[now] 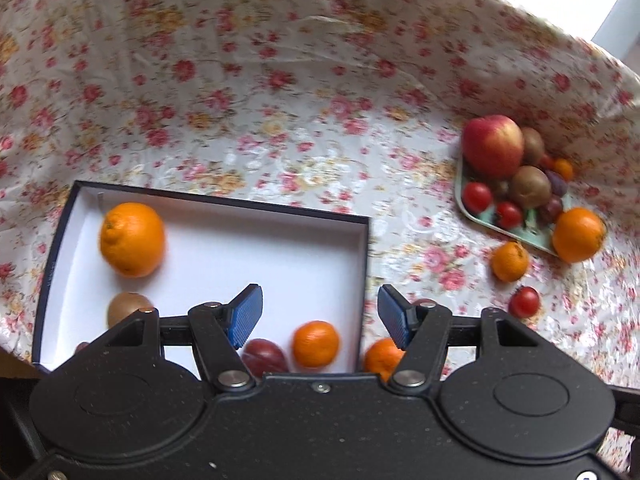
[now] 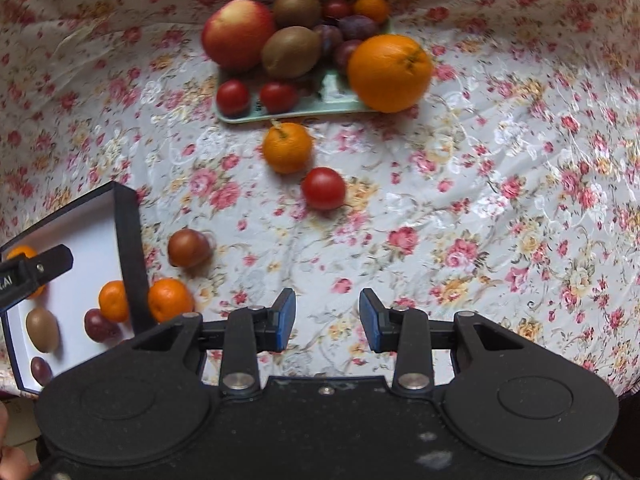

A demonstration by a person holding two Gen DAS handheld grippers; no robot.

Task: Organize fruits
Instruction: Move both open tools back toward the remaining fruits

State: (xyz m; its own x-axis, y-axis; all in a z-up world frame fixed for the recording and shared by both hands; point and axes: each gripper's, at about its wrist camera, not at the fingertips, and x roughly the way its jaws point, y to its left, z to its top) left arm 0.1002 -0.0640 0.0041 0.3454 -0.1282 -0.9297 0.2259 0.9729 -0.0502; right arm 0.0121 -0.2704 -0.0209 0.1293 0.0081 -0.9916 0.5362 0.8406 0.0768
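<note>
Your left gripper hangs over the near right part of the white-lined box, fingers spread apart and grasping nothing. Inside the box, from the left: a large orange at the far left corner, a kiwi nearer you, then a plum and a mandarin side by side near the right wall. Just outside that wall a second mandarin lies on the floral tablecloth, partly hidden behind the right finger.

Moving right, your right gripper hovers over bare cloth, fingers released and apart, nothing between them. Ahead of it, from the left, lie a reddish-brown fruit, blurred and possibly a plum, then a stemmed mandarin and a tomato close together but apart.

Beyond them sits the pale green tray, loaded with an apple, two kiwis, several plums and two tomatoes at its near edge. A big orange rests at the tray's right corner.
</note>
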